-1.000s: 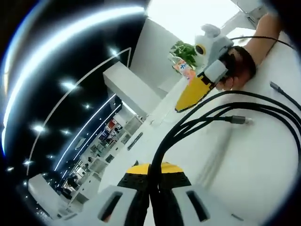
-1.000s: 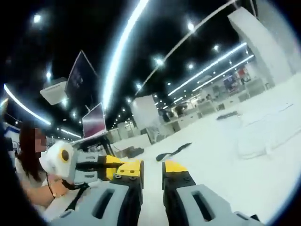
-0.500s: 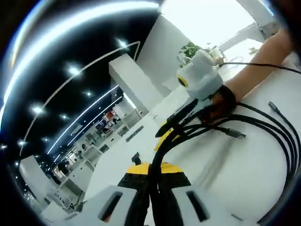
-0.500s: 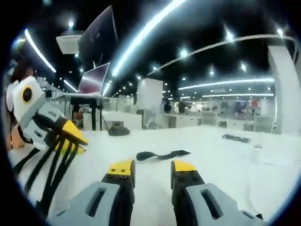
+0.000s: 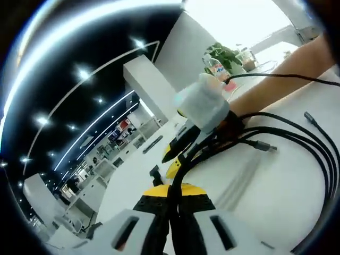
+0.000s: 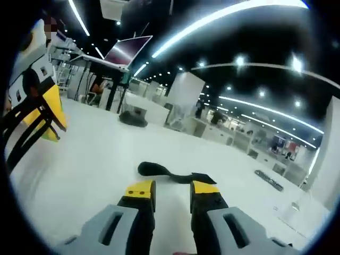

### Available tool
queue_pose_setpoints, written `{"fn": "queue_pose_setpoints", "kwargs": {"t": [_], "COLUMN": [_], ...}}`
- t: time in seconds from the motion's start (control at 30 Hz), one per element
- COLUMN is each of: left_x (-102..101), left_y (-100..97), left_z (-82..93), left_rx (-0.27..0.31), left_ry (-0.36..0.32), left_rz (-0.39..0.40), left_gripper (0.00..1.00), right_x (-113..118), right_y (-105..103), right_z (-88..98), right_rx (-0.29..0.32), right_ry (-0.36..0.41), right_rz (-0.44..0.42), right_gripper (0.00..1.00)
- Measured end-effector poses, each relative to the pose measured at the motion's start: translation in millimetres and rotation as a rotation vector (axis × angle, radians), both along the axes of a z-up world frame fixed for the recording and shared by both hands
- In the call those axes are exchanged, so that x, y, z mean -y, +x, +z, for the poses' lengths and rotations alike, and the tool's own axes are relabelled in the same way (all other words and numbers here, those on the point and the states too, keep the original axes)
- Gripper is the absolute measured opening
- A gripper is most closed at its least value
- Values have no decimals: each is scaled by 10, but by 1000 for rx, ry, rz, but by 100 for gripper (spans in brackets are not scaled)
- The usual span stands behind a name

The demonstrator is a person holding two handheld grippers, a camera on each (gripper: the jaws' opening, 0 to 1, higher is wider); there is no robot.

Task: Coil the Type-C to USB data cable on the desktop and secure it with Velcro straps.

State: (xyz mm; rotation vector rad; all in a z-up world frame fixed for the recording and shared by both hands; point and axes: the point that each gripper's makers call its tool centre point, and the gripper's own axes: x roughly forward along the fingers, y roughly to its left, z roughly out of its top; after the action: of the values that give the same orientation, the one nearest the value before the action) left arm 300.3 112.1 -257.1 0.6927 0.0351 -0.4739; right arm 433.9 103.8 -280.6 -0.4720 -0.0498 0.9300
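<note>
The right hand-held gripper [image 6: 172, 189] has swung down toward the strap [image 6: 175, 174] (black, lying flat on the surface [image 6: 90, 170]), jaws parted and empty. The left hand-held gripper [image 5: 172, 192] clamps the cable [image 5: 276, 125] loops.

the right tool [image 6: 172, 187], jaws apart, points at a black velcro strap [image 6: 175, 175] lying on the white desktop [image 6: 95, 159].

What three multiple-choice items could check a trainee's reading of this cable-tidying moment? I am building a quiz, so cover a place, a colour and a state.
1. Where does the black strap lie?
A. on the white table ahead of the right gripper
B. inside its jaws
C. around the cable

2. What colour are the gripper tips?
A. red
B. yellow
C. blue

3. How is the left gripper?
A. open, empty
B. shut on the strap
C. shut on the cable

Answers: 1 A, it lies flat beyond the tips. 2 B, both pairs are yellow. 3 C, black strands run out of its closed jaws.
</note>
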Motion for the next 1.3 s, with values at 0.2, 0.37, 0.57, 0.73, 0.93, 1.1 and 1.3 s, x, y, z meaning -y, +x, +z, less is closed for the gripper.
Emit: {"fn": "queue_pose_setpoints", "kwargs": {"t": [0.2,0.37,0.57,0.73,0.93,1.1,1.3], "left_x": [-22,-32,-9,15,34,26,18], "left_y": [15,30,22,9,0,9,41], "left_z": [2,-22,-58,-68,-66,-77,-112], "left_rx": [2,-3,-16,-21,-21,-23,-34], "left_ry": [-1,12,23,32,35,37,37], "left_rz": [14,18,18,13,6,8,4], "left_gripper": [5,5,4,4,4,4,4], "right_x": [-209,-364,-440,-458,-484,-491,-426], "right_y": [-11,-10,63,89,122,180,193], "right_z": [6,-4,-20,-41,-72,-92,-21], "right_rx": [63,88,45,24,27,10,-40], "right_ry": [-117,-155,-80,-66,-81,-80,9], "right_rz": [52,90,91,87,84,73,54], "right_gripper": [21,20,14,13,6,2,1]}}
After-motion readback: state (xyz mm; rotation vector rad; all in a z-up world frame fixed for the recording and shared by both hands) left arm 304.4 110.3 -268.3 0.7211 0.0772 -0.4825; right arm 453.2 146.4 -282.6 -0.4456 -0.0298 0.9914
